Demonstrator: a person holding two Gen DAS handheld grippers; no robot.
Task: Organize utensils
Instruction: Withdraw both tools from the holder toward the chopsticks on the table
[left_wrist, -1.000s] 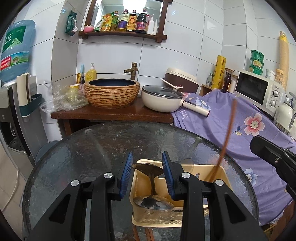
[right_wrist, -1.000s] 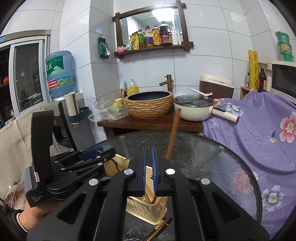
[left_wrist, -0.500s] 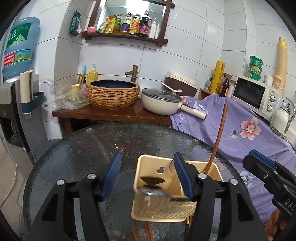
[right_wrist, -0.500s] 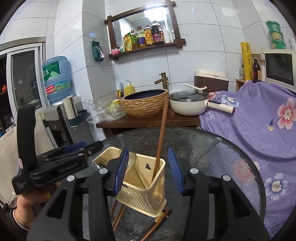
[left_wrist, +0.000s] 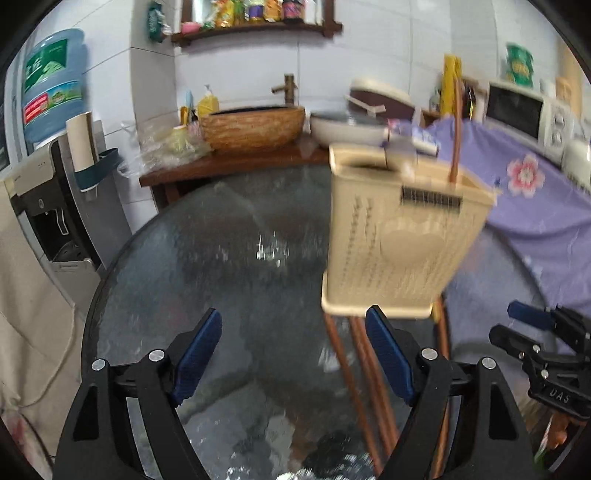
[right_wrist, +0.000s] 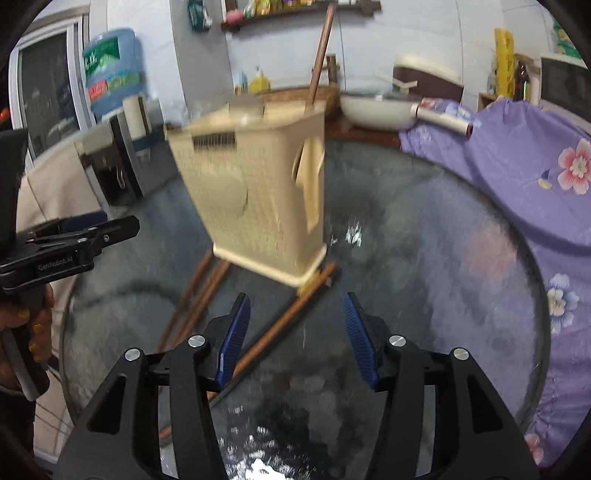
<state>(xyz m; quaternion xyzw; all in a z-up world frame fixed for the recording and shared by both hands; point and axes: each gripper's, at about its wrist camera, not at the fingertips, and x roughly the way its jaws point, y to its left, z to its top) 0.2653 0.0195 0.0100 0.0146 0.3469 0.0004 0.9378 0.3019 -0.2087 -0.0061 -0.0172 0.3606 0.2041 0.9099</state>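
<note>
Here, chopstick (right_wrist: 320, 55) near upright in holder (right_wrist: 258, 192), top tilted right

Black gripper frames (left_wrist: 291, 354) (right_wrist: 295, 332) — ribbed blue jaws, silver screws.

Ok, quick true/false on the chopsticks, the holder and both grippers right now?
1. The left gripper grips a chopstick. False: it is open and holds nothing.
2. One chopstick stands in the beige holder. True.
3. The right gripper is open. True.
4. No chopsticks are left on the glass table. False: several loose chopsticks lie on it, some running under the holder's base.
5. The holder lies tipped on its side. False: it stands upright on the table.
</note>
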